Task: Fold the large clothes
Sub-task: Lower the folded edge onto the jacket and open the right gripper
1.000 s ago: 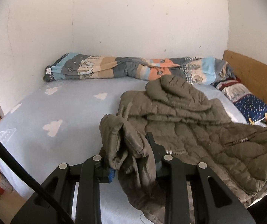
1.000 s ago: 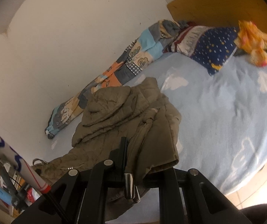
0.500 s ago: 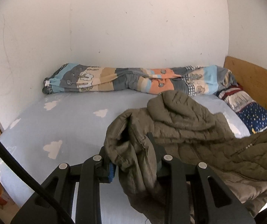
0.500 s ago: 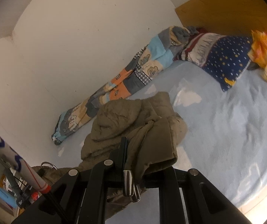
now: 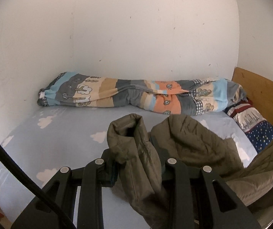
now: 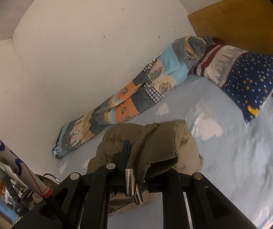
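In the left wrist view the left gripper [image 5: 136, 164] sits at lower centre, its jaws narrow and clamped on a bunched fold of the jacket [image 5: 191, 145]. The olive quilted jacket hangs over and between the black fingers, then spreads toward the lower right of the frame, raised off the bed [image 5: 60, 133]. The bed's light blue sheet with white clouds fills the middle left. A striped quilt [image 5: 136, 97] lies rolled along the white wall [image 5: 136, 28] across the centre. A pillow [image 5: 258, 126] lies at the right edge beside a wooden headboard [image 5: 260, 97].

In the right wrist view the right gripper [image 6: 136, 164] is at lower centre, jaws nearly closed on another jacket [image 6: 155, 143] fold, which drapes over its fingers. A metal zipper pull [image 6: 134, 189] dangles below. The quilt [image 6: 128, 99] runs diagonally through the centre; the pillow [image 6: 247, 76] is at upper right.
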### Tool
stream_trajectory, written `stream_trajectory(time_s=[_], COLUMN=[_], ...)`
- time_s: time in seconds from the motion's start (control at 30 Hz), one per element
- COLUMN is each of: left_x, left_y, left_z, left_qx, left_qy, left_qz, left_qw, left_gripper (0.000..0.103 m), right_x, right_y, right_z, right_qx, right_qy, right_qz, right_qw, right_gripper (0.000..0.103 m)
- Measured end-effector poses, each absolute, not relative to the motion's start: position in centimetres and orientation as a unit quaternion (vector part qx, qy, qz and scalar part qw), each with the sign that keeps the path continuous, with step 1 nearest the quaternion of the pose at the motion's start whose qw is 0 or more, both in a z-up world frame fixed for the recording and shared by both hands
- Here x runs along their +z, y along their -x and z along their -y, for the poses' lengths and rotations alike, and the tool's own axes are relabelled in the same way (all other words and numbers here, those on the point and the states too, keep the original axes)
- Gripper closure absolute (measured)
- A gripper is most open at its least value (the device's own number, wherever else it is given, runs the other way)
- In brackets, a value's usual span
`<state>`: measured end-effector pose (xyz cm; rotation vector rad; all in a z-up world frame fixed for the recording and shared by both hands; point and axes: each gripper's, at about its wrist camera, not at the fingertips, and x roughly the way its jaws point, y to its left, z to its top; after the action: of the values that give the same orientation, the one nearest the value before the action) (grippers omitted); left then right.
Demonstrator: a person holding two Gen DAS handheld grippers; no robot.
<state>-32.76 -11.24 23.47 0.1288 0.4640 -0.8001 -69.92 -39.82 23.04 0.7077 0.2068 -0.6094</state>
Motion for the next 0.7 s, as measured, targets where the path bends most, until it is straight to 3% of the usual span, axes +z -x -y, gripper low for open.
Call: stream_trajectory(time_s=[0.17,0.23,0.5,0.7], left_x=[25.0,25.9,29.2,24.8], left_y=[27.8,25.5,19.2,19.7], left_z=[14.9,15.9,16.9,20.5], left_qx=[-0.391,-0.390,-0.373,-0.409], left_qy=[-0.030,-0.004,0.038,-0.013], left_qz=[-0.261,-0.270,-0.240,-0.249], left_qw=[0.882,0.880,0.895,0.878], left_gripper=[0.064,0.045,0.039,0.036], right_x=[23.2,23.0,21.5,19.2], right_y=[66.6,64.9,57.4,52.5], right_z=[44.3,46.6,55.8,62.0], right_qx=[-0.295,-0.299,-0.327,-0.361], right_qy=[-0.340,-0.338,-0.348,-0.350], right_qz=[-0.105,-0.108,-0.130,-0.153], right_qw=[0.887,0.886,0.869,0.851], right_gripper=[0.091,0.091,0.091,0.091])
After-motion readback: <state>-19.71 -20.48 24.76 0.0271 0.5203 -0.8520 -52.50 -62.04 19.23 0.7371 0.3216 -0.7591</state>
